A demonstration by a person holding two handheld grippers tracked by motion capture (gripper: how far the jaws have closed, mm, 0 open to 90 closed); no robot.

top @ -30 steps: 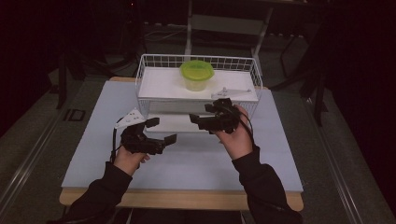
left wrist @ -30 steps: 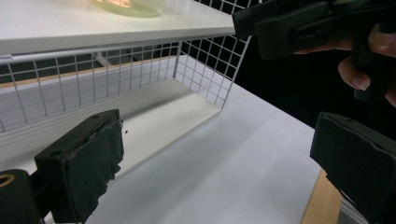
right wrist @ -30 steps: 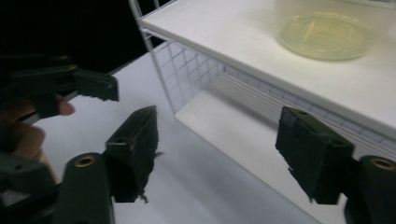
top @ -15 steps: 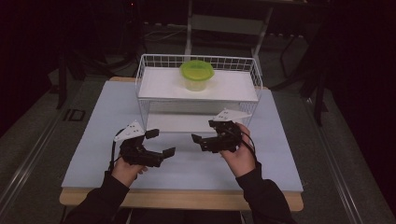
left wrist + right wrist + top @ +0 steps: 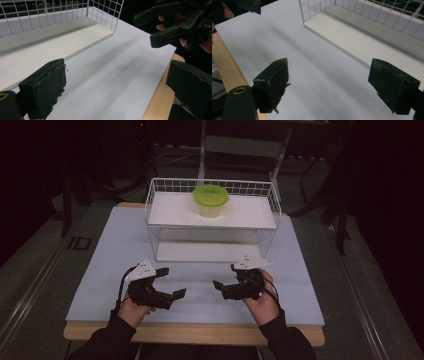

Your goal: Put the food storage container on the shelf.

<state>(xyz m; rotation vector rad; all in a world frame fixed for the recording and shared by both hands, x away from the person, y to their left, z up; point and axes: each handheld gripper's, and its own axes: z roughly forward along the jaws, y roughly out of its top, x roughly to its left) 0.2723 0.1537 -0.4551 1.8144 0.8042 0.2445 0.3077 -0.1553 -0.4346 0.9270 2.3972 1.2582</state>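
Table (image 5: 100, 270): green-lidded container (image 5: 211, 200) on rack (image 5: 260, 220), grippers near edge, apart.

Bright overhead light on the table (image 5: 100, 265), dark surroundings, soft shadows, slightly blurred pictures.

"ID" mark on floor (image 5: 79, 243)

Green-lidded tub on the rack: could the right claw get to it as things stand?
Probably yes. The tub sits alone on the rack's open top shelf, with nothing above or in front of it. The right claw is open, empty, near the table's front edge.
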